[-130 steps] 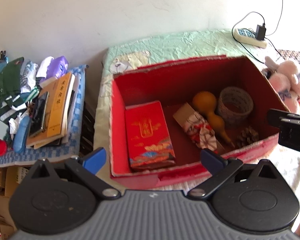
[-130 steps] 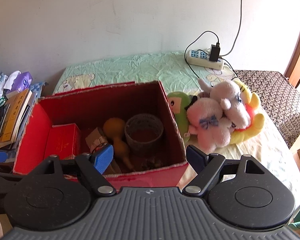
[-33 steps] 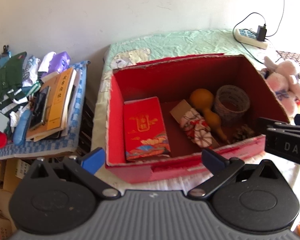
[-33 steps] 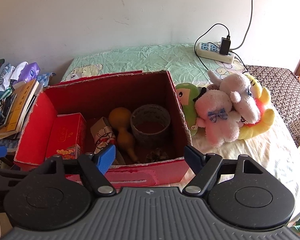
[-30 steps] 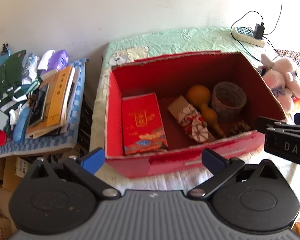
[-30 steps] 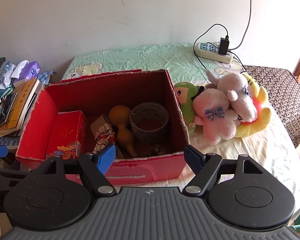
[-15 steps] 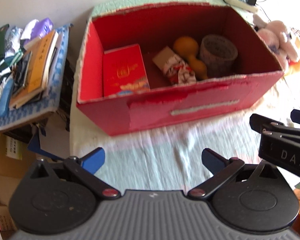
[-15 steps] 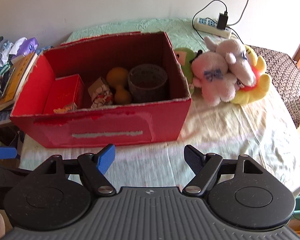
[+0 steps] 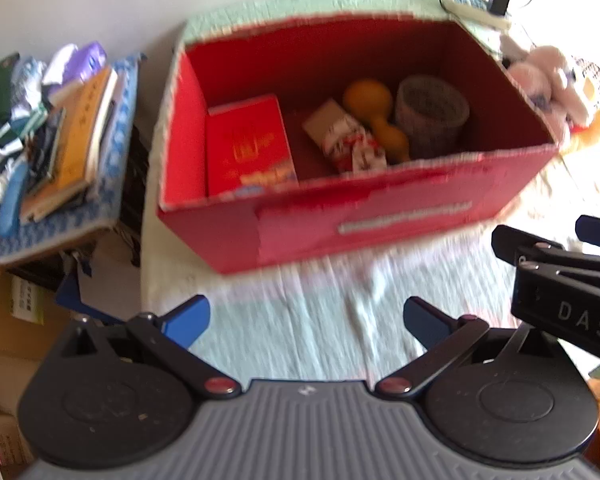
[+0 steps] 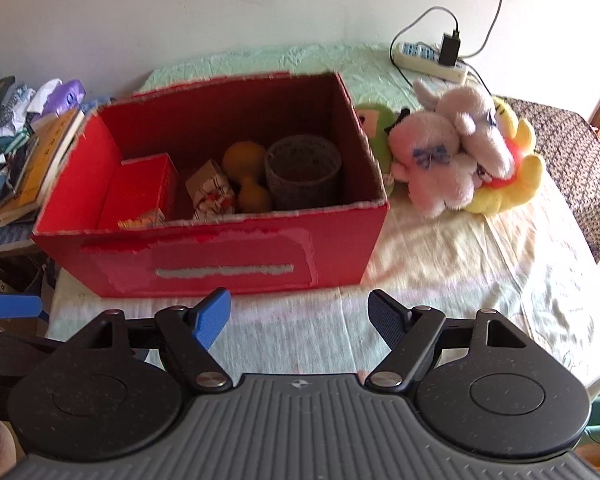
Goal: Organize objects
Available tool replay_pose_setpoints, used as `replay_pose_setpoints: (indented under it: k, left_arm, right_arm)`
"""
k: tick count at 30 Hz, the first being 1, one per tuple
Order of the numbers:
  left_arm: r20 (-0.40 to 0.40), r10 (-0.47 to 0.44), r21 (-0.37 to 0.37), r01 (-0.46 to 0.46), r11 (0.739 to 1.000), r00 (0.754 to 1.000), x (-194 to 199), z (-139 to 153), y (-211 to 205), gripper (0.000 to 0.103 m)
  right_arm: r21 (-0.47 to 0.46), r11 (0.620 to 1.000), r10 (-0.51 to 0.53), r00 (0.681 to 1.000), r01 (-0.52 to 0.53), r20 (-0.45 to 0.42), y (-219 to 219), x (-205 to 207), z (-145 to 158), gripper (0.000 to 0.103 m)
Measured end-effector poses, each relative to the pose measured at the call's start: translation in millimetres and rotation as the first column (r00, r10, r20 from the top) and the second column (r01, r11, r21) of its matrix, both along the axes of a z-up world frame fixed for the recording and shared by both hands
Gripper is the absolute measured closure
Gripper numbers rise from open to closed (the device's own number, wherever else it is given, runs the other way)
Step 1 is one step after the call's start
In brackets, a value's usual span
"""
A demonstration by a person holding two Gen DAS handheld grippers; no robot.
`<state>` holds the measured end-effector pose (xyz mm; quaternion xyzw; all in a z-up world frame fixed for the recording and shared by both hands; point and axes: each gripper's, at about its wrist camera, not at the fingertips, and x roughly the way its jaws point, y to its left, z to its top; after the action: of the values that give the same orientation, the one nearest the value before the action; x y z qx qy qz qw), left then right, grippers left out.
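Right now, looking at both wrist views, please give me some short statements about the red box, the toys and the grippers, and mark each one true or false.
1. The red box holds an orange gourd and a grey woven basket. True.
2. The plush toys lie inside the box. False: they lie on the bedsheet outside it, beside its right wall.
3. The right gripper is open and holds nothing. True.
4. The left gripper is shut on the red packet. False: it is open and empty, and the packet lies in the box.
5. A charger is plugged into the power strip. True.
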<state>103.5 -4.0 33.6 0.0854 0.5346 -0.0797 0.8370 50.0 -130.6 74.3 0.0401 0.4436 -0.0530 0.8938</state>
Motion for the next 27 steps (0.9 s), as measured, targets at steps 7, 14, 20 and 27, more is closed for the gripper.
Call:
replay_pose_setpoints:
  k: [7, 14, 20, 27]
  left_arm:
    - [0.101, 0.004, -0.006, -0.003, 1.0, 0.995, 10, 25, -1, 0.0]
    - [0.134, 0.009, -0.01, -0.007, 1.0, 0.991, 27, 33, -2, 0.0]
    - [0.165, -0.012, -0.003, 0.013, 1.0, 0.986, 41, 38, -6, 0.0]
    - [0.17, -0.03, 0.035, 0.025, 0.999, 0.985, 66, 31, -6, 0.0]
  right_arm:
    - [0.008, 1.0, -0.008, 0.996, 0.007, 0.084, -4, 12, 22, 0.025]
    - [0.009, 1.0, -0.007, 0.995, 0.007, 0.104, -7, 26, 25, 0.025]
    - [0.007, 1.0, -0.006, 0.994, 0.005, 0.108, -8, 42, 23, 0.025]
    - [0.012, 1.0, -0.027, 0.996, 0.026, 0.085, -11, 65, 14, 0.025]
